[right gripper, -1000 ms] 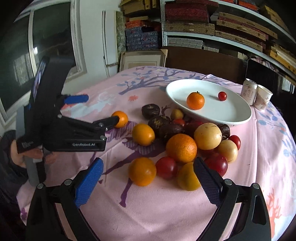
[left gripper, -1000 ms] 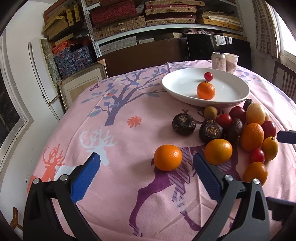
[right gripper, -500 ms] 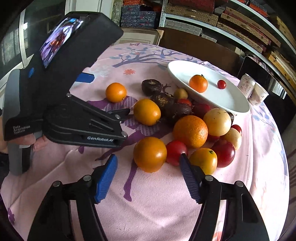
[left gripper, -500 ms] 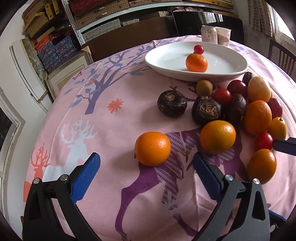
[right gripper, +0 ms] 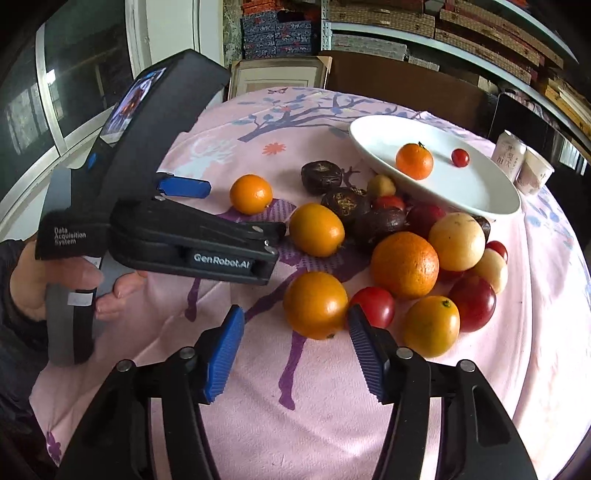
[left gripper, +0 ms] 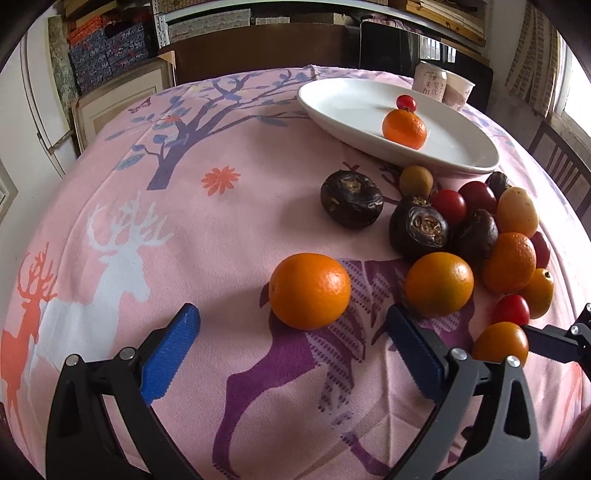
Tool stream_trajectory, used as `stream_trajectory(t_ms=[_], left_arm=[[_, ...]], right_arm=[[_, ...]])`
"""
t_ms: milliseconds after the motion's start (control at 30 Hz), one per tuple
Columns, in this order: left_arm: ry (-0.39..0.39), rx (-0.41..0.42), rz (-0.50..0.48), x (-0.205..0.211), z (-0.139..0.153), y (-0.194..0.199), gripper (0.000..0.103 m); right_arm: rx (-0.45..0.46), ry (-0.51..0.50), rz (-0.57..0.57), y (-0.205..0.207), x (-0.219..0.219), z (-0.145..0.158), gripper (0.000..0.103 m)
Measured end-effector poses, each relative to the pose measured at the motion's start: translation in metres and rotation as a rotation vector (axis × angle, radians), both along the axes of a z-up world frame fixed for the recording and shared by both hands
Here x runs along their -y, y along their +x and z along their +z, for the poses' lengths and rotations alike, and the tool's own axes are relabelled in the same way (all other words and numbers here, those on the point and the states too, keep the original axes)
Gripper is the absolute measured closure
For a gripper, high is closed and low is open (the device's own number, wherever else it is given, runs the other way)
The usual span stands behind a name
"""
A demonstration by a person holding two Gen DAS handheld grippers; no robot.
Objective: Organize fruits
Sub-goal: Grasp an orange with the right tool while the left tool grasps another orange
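Observation:
A white oval plate [left gripper: 332, 99] at the back holds a mandarin [left gripper: 404, 129] and a cherry tomato [left gripper: 405, 101]. On the pink cloth a lone orange [left gripper: 310, 290] lies just ahead of my left gripper [left gripper: 290, 310], which is open wide and apart from it. My right gripper [right gripper: 295, 314] is closing around the front orange [right gripper: 316, 304]; the fruit sits between the fingertips, the right pad [right gripper: 364, 343] close beside it, the left pad clear of it. The pile [right gripper: 404, 264] behind holds oranges, dark round fruits, red tomatoes and pale yellow fruits.
A can [left gripper: 428, 85] and a paper cup [left gripper: 458, 92] stand behind the plate. A hand [right gripper: 26, 280] holds the left gripper's handle at the left of the right wrist view. Shelves of boxes [right gripper: 388, 22] line the back wall. A chair [left gripper: 561, 166] stands at the right.
The left gripper has come down and closer to the lone orange, still wide open. The right gripper's jaws have narrowed around the front orange.

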State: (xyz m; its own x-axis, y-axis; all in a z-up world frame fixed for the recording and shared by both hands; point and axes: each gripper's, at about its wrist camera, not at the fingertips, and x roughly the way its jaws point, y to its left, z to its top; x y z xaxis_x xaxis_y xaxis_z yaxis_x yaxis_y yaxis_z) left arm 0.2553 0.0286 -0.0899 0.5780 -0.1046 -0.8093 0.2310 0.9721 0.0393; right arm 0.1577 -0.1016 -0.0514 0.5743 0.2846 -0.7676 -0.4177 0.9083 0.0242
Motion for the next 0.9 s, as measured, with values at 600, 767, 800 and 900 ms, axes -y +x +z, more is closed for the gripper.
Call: stream_trajectory(t_ms=[600, 767, 800, 900], left_arm=[[-0.021, -0.011, -0.01, 0.003, 0.0, 0.007, 0.004], [-0.02, -0.011, -0.01, 0.003, 0.0, 0.007, 0.004], [-0.02, -0.011, -0.01, 0.003, 0.0, 0.007, 0.004], [-0.02, -0.011, -0.01, 0.003, 0.0, 0.007, 0.004]], right_arm=[[-0.062, 0.079, -0.041, 0.018, 0.001, -0.009, 0.051], [-0.059, 0.068, -0.04, 0.018, 0.001, -0.009, 0.051], [-0.059, 0.07, -0.04, 0.018, 0.001, -0.009, 0.051], [-0.059, 0.07, -0.04, 0.017, 0.001, -0.009, 0.051]])
